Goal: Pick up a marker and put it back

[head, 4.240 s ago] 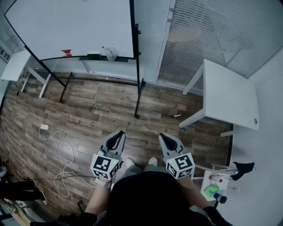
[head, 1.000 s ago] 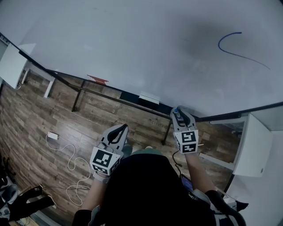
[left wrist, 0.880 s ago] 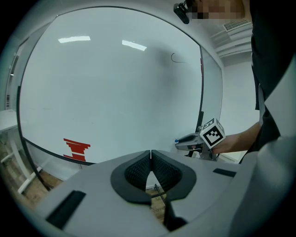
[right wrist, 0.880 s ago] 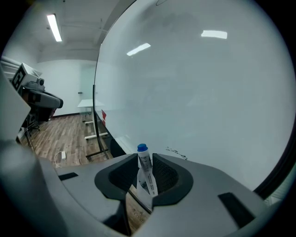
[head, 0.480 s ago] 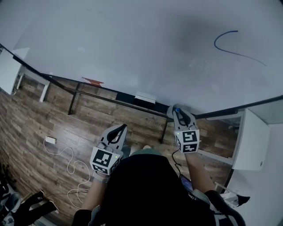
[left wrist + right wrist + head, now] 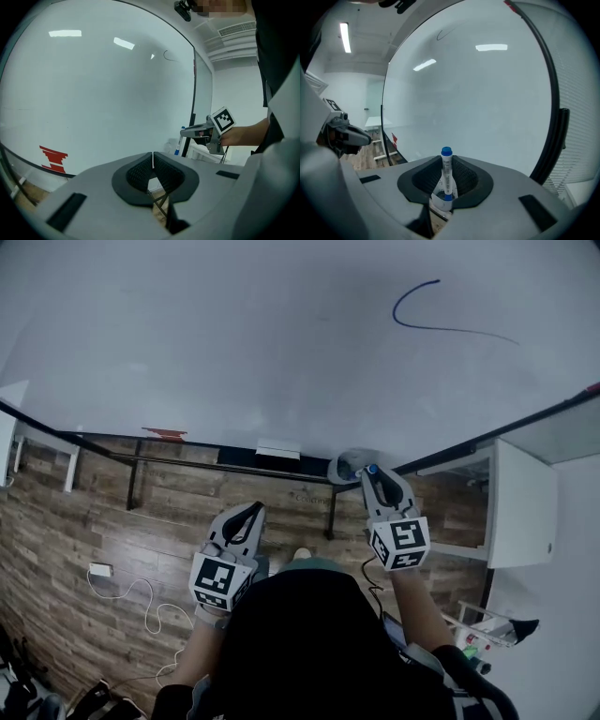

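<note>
A white marker with a blue cap stands upright between the pads of my right gripper, which is shut on it. Below it sits a small pale cup. In the head view the right gripper is at the whiteboard's lower ledge, and the marker's blue cap pokes out past the fingertips. My left gripper hangs lower over the floor, shut and empty, its pads meeting at the tips. From the left gripper view I see the right gripper holding the marker.
The whiteboard fills the upper view and carries a curved blue line. A white eraser and a red item lie on its ledge. A white table stands at the right, and a white cable lies on the wooden floor.
Four seconds ago I stood far from the board with both grippers empty. Over the last second the right gripper has closed on the marker by the ledge, and the head view has drifted rightward.
</note>
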Motion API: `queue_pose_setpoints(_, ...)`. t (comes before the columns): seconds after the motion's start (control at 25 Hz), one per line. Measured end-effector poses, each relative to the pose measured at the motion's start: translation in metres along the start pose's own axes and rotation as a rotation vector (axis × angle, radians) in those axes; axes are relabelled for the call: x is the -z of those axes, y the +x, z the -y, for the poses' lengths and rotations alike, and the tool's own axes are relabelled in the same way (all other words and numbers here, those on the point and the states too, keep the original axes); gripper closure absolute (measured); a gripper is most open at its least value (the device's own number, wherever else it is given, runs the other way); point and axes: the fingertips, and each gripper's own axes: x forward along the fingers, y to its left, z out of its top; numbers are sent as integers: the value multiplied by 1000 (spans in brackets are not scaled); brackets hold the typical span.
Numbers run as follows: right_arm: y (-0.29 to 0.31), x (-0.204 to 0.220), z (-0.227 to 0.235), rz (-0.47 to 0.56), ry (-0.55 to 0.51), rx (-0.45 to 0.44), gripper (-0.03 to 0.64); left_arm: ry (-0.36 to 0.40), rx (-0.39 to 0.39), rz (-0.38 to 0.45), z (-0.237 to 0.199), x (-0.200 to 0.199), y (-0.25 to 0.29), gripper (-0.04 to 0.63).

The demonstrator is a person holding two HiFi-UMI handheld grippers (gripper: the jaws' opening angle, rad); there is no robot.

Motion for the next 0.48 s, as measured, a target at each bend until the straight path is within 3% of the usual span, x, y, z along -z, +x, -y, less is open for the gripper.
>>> queue_pose_setpoints(0.24, -38, -21, 15, 70, 54, 94, 525, 27, 110, 15, 14, -7, 18, 572)
queue_pose_setpoints(0.48, -77, -15, 26, 77, 120, 185, 525, 58, 201, 15, 29, -16, 36, 572)
